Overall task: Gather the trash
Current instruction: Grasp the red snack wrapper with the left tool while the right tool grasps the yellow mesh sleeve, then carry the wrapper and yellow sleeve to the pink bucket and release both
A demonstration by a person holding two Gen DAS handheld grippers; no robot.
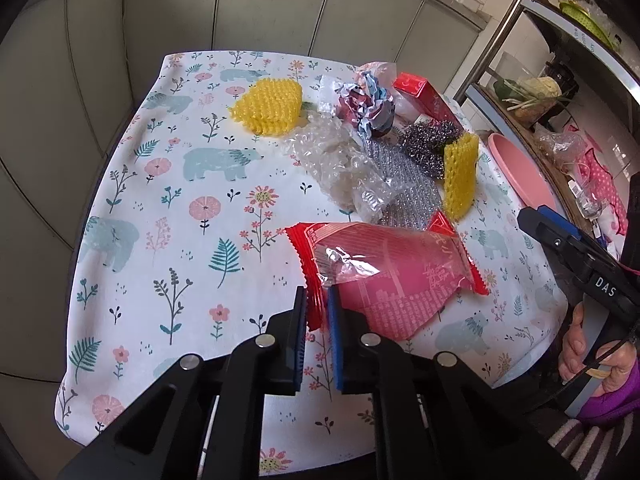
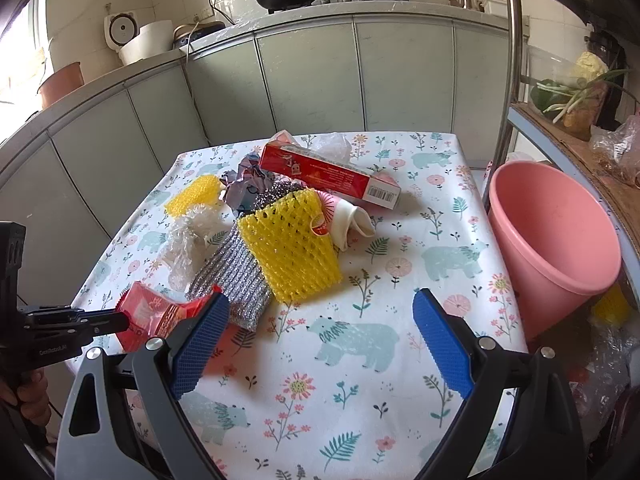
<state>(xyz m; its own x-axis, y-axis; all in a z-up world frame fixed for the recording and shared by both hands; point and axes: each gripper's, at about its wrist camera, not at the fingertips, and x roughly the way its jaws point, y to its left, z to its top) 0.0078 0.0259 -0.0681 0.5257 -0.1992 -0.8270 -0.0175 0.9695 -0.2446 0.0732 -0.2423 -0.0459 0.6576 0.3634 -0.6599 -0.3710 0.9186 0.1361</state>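
The left gripper (image 1: 318,308) jaws pinch the red wrapper (image 1: 384,268). The right gripper (image 2: 320,344) jaws gape wide, holding nothing. Next, I think: lift it to the pink bin (image 2: 560,240) at three o'clock.

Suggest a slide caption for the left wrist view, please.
Left gripper pinches a red wrapper on the floral cloth, trash pile behind.

Red wrapper (image 1: 384,276), yellow mesh (image 2: 292,248), pink bucket (image 2: 556,236).
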